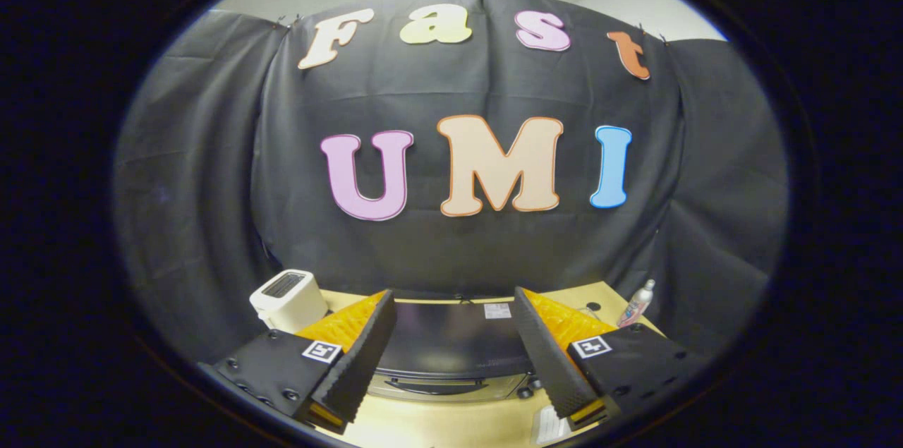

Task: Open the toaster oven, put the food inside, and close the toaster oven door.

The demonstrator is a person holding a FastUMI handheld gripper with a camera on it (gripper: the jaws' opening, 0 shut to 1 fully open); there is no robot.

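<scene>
The claw [451,356] is released, its two fingers spread wide with nothing between them, held high over the near edge of the worktop [437,427]. Directly ahead of the fingers and framed by the gap sits the toaster oven [455,353], a dark, flat-topped box seen from above, with a paler front face turned toward the claw. Across that front runs a slim curved door handle [437,386], and the door appears to stand shut. The food cannot be made out, so the scene fits either the door waiting to be opened or the door already closed on the food. Any contact with the handle calls for a level, centred approach, so that the fingers meet the bar squarely rather than slipping off its curve. To the far left stands a white toaster [289,300]; to the far right, a small spray bottle [637,303] stands on the worktop.
</scene>
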